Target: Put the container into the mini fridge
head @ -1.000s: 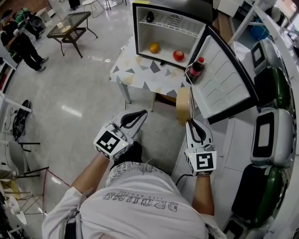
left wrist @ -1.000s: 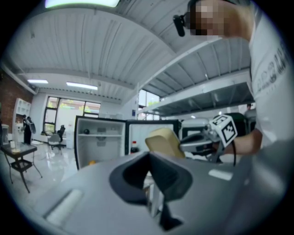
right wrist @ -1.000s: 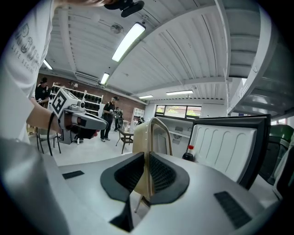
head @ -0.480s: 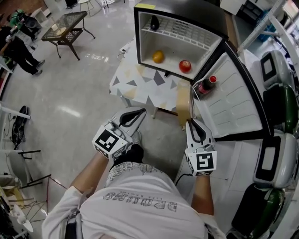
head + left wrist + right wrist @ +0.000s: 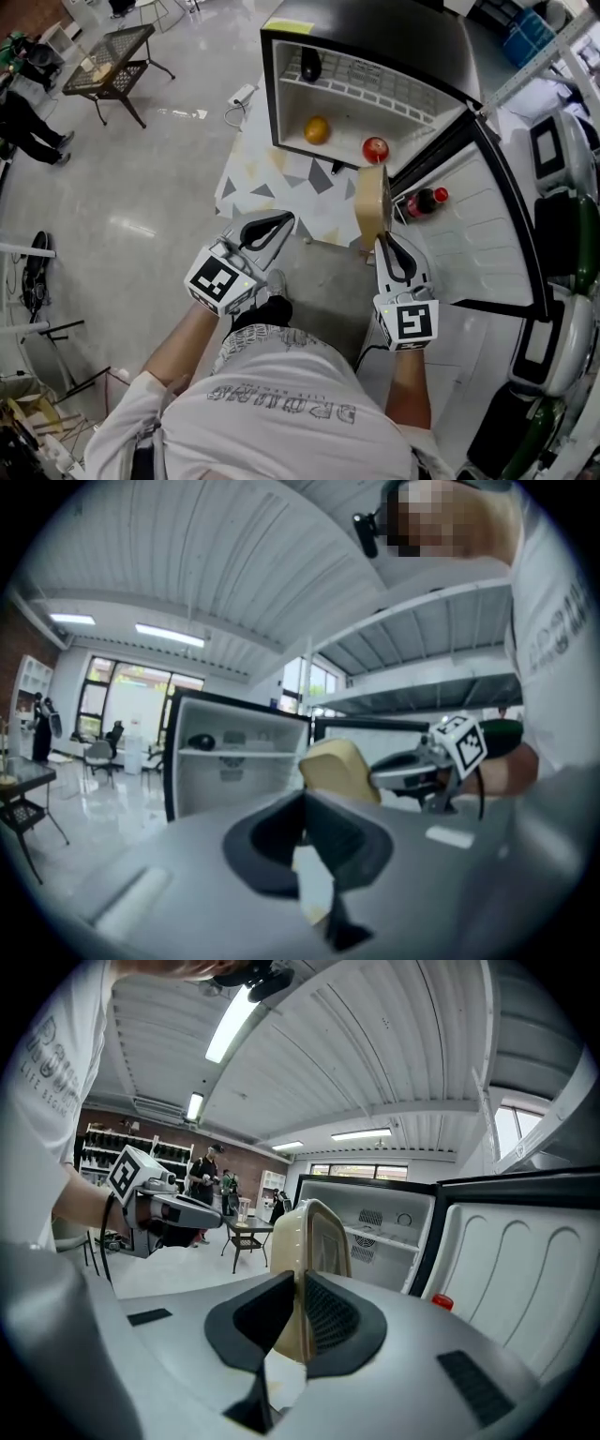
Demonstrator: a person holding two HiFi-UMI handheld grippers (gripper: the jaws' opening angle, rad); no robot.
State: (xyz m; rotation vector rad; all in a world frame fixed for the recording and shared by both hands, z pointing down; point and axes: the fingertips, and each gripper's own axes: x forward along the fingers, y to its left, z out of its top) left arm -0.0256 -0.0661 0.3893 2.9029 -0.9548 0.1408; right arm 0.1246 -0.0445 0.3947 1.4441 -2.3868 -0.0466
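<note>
My right gripper [image 5: 387, 246] is shut on a cream lidded container [image 5: 372, 201], held on edge just in front of the open mini fridge [image 5: 441, 47]. In the right gripper view the container [image 5: 314, 1241] stands up between the pads, with the fridge interior [image 5: 375, 1232] beyond it. The fridge door [image 5: 497, 225] is swung out to the right and holds a dark red-capped bottle [image 5: 422, 202]. Inside the fridge lie an orange [image 5: 317, 129], a red apple [image 5: 375, 148] and a dark item [image 5: 310, 64] on the wire shelf. My left gripper [image 5: 277, 223] hangs shut and holds nothing, to the left of the container.
The fridge stands on a small table with a triangle-patterned top [image 5: 267, 178]. White and green machines [image 5: 562, 159] line the right side. A glass coffee table [image 5: 108, 66] and a person [image 5: 23, 112] are far off at the left. A power strip [image 5: 242, 94] lies on the floor.
The view has closed in on the fridge. The right gripper has carried the container forward and up, from below the table edge to level with the fridge front. The left gripper barely moved.
</note>
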